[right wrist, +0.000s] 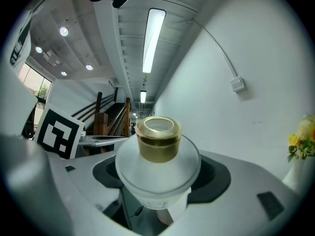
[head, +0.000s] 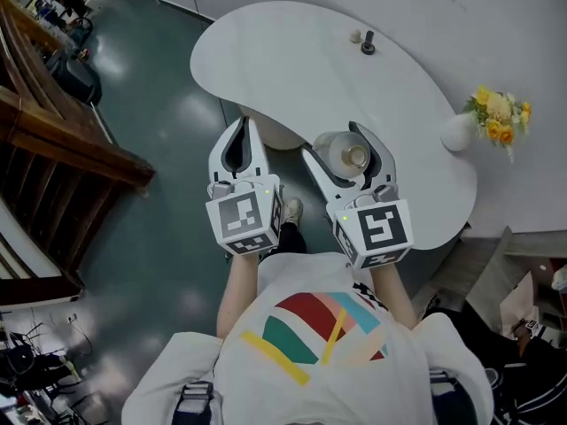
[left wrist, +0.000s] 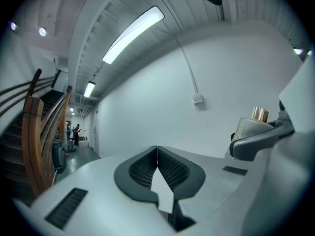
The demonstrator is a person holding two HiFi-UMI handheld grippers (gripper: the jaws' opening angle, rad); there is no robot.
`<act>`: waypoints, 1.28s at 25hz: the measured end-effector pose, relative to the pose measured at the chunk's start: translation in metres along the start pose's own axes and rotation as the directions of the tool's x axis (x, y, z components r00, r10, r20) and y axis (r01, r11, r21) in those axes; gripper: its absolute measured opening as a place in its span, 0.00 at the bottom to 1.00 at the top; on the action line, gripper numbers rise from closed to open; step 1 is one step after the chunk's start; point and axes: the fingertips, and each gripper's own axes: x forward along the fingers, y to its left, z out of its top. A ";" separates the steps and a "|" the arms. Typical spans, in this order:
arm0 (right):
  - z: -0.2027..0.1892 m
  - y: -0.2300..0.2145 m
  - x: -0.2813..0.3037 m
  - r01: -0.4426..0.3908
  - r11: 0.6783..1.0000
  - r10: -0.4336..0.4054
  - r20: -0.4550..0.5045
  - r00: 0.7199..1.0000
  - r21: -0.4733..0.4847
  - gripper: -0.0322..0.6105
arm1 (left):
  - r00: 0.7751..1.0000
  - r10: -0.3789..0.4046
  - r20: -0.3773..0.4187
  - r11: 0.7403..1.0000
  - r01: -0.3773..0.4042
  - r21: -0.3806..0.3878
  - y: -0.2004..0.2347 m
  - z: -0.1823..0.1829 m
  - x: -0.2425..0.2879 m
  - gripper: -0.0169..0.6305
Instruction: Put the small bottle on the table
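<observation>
A small frosted bottle [right wrist: 157, 168] with a gold neck sits between the jaws of my right gripper [right wrist: 158, 178], which is shut on it. In the head view the small bottle [head: 345, 154] is held just over the near edge of the white curved table [head: 292, 60], inside the right gripper [head: 348, 158]. My left gripper [head: 243, 144] hangs beside it on the left, over the floor at the table's edge. In the left gripper view its jaws [left wrist: 157, 168] are pressed together with nothing between them. The bottle [left wrist: 248, 127] shows at that view's right.
A white vase of yellow flowers [head: 493, 118] stands at the table's right end. Two small objects, one dark [head: 368, 44] and one pale [head: 355, 35], stand at the far edge. A wooden staircase [head: 44, 131] rises at the left. Grey floor [head: 151, 87] lies left of the table.
</observation>
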 end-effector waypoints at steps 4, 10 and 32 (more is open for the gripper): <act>0.013 0.001 0.052 0.011 1.000 -0.011 -0.001 1.000 -0.003 0.59 | 0.999 -0.029 -0.016 1.000 0.029 -0.007 0.031 0.002 0.046 0.05; 0.023 -0.003 0.127 0.050 0.999 -0.050 -0.013 0.999 -0.012 0.59 | 0.997 -0.077 -0.025 0.997 0.077 -0.021 0.071 0.003 0.111 0.05; 0.006 -0.023 0.233 0.104 0.995 -0.104 -0.090 0.990 -0.003 0.59 | 0.991 -0.121 -0.064 0.991 0.117 -0.056 0.121 -0.028 0.203 0.05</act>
